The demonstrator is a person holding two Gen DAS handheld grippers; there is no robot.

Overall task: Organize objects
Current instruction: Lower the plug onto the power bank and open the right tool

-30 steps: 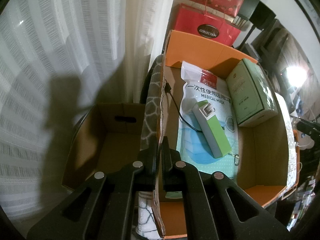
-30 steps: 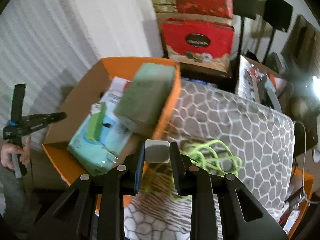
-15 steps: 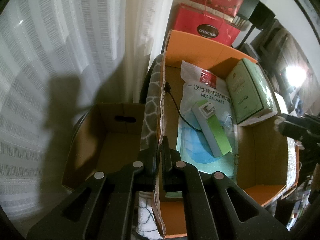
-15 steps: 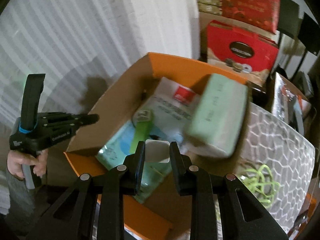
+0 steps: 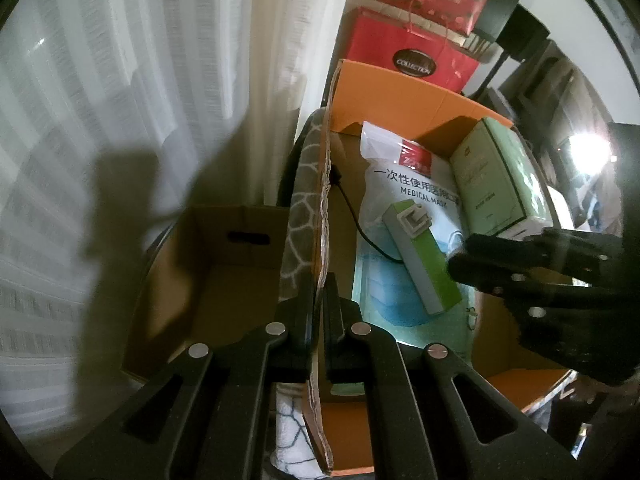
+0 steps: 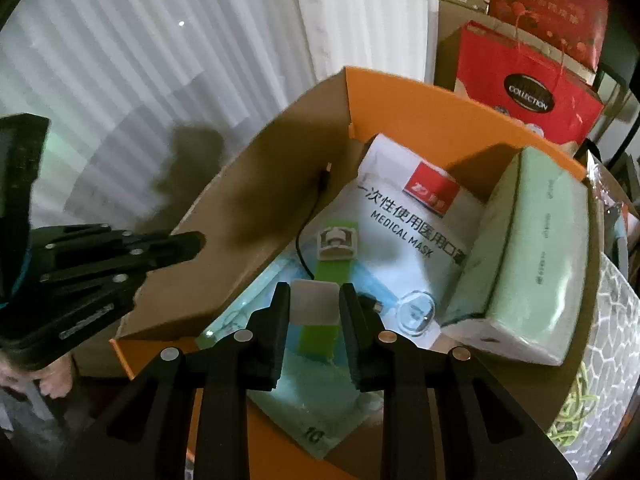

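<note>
An orange cardboard box point(image 5: 400, 92) holds a medical mask packet point(image 5: 404, 184), a green power bank point(image 5: 424, 264), a pale green carton point(image 5: 496, 176) and a black cable point(image 5: 352, 208). My left gripper point(image 5: 320, 284) is shut on the box's left wall, pinching the cardboard edge. My right gripper point(image 6: 314, 294) is shut on a small white square block point(image 6: 314, 308), held above the power bank point(image 6: 334, 268) inside the box point(image 6: 420, 92). It reaches in from the right in the left wrist view as the right gripper point(image 5: 460, 256). The left gripper point(image 6: 192, 242) shows at the box's left wall.
An empty brown carton point(image 5: 224, 280) stands left of the orange box, against white curtains. A grey patterned cushion point(image 6: 612, 320) with a green cord point(image 6: 572, 404) lies to the right. Red gift bags point(image 5: 416, 56) stand behind. A person's hand point(image 6: 52, 384) grips the left handle.
My right gripper has carried the white block leftward from over the cushion to over the orange box, and lower. It now enters the left wrist view. The left gripper has stayed put.
</note>
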